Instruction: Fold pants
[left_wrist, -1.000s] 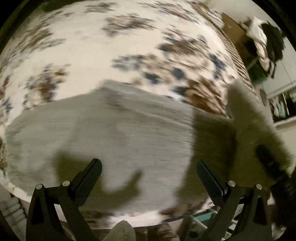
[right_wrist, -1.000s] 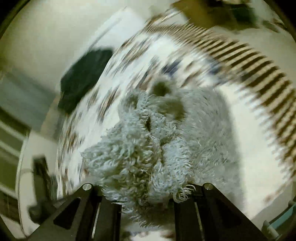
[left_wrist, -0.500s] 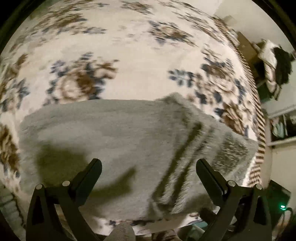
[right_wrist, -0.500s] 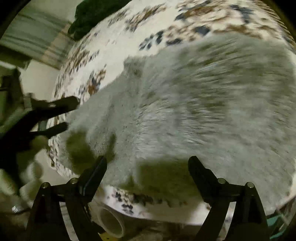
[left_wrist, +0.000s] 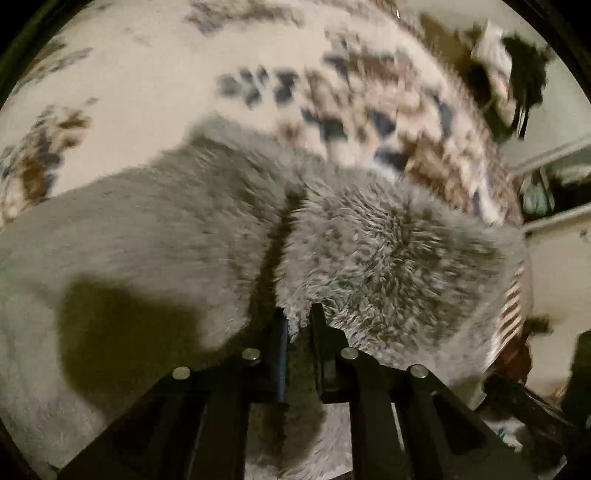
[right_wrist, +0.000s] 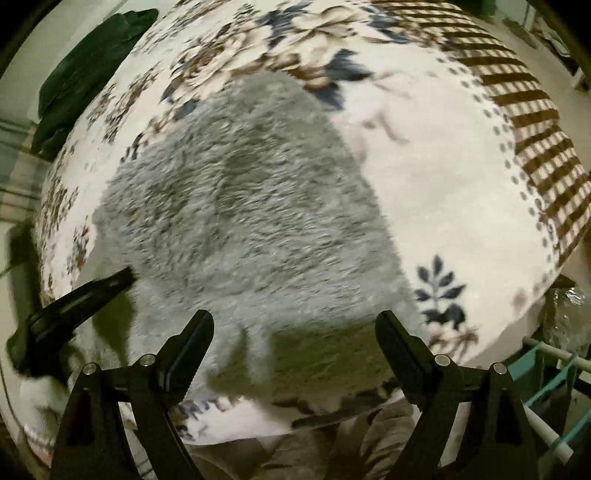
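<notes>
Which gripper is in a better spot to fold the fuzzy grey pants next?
The left gripper: its jaws are closing on a raised fold of the fuzzy grey pants. The right gripper hangs open above them, gripping nothing.

One pair of fluffy grey pants (right_wrist: 251, 221), ahead of the right hand-held gripper (right_wrist: 291, 332). One floral blanket (right_wrist: 443, 184) beneath. Two hand-held grippers; the left hand-held gripper (left_wrist: 299, 317) is closing on the pants.

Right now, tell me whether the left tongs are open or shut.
Closing on the grey fluffy pants: the left tongs pinch a fabric edge between nearly touching fingers.
</notes>
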